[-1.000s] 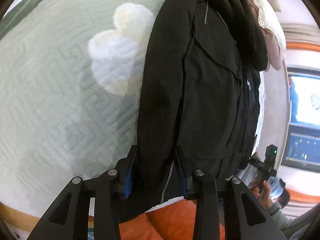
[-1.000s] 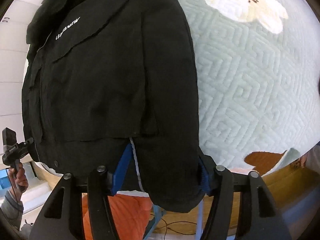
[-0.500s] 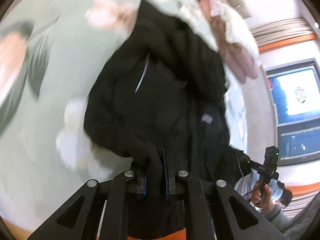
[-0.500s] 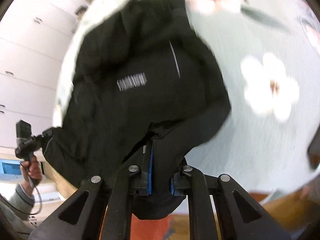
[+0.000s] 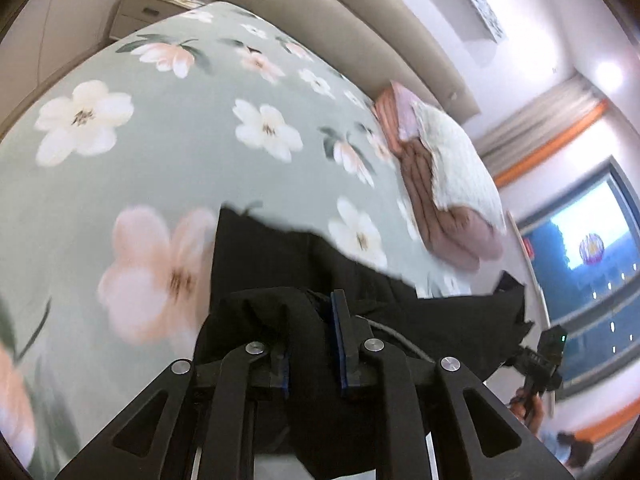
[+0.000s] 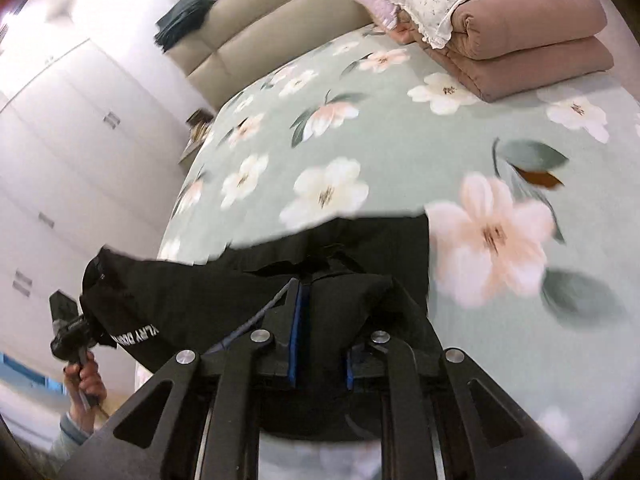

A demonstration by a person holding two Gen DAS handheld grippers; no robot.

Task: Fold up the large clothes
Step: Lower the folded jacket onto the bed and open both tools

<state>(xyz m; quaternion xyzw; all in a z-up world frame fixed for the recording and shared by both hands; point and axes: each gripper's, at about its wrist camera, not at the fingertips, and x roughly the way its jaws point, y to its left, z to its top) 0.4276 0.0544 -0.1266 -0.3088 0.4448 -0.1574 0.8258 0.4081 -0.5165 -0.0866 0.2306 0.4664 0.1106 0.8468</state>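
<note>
A large black jacket (image 5: 432, 320) hangs stretched between both grippers over a green floral bedspread (image 5: 168, 168). My left gripper (image 5: 312, 344) is shut on a bunched fold of the jacket's edge. In the right wrist view the jacket (image 6: 224, 284) shows white lettering, and my right gripper (image 6: 320, 340) is shut on another bunch of its edge. The jacket's lower part is hidden behind the fingers. The other gripper (image 6: 68, 336), held in a hand, shows at the far end of the cloth in each view.
A folded pink quilt with a white pillow (image 6: 500, 24) lies near the beige headboard (image 5: 360, 36). A nightstand (image 5: 156, 8) stands by the bed's corner. White wardrobes (image 6: 60, 152) line one wall. A lit screen (image 5: 580, 248) is on the other wall.
Both grippers were open around the jacket's hem, then shut on it. They have since swung up and forward, so the bed's far end and headboard have come into view.
</note>
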